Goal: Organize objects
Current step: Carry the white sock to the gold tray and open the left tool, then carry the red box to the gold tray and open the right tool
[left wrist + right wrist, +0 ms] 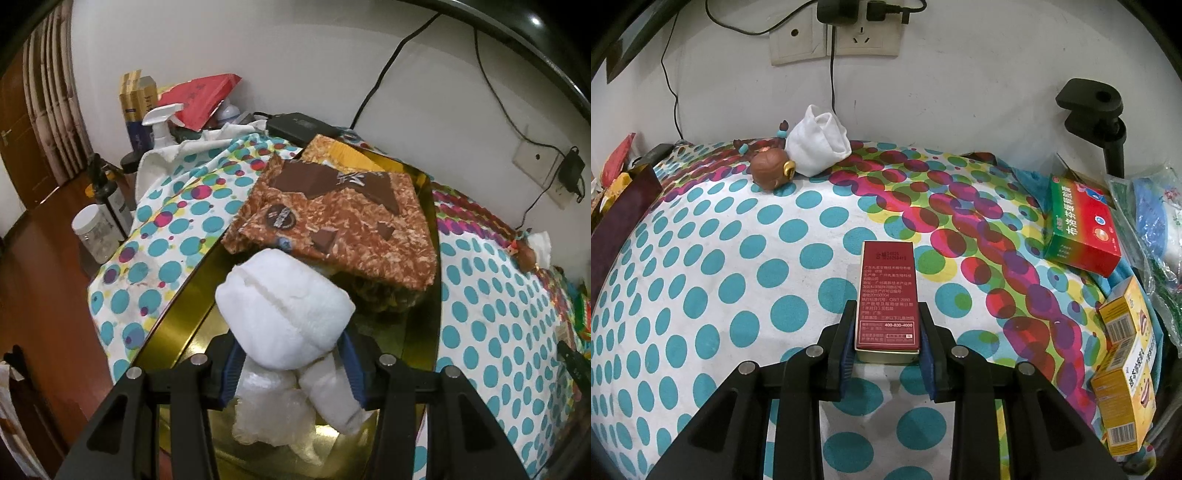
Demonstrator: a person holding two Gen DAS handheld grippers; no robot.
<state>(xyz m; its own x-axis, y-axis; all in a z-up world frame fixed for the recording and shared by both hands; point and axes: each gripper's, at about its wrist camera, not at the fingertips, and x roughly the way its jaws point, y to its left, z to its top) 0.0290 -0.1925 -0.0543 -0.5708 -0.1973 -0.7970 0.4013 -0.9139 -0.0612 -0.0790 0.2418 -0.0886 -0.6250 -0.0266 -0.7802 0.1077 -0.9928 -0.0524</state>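
My left gripper [291, 365] is shut on a white plush toy [284, 310] and holds it over a gold tin tray [177, 325]. A brown chocolate box [343, 218] lies tilted in the tray just beyond the toy. My right gripper [886, 347] is shut on a dark red box [887, 295] and holds it above the dotted tablecloth [731, 280]. A brown monkey figurine [772, 168] and a white cloth pouch [818, 147] lie at the far edge by the wall.
A spray bottle [162, 125], jars [94, 232] and boxes [136, 107] stand at the table's left end. A green and red medicine box [1082, 229], yellow boxes [1124, 365] and plastic bags [1148, 214] lie at the right. A black clamp [1093, 110] and wall sockets [834, 33] are behind.
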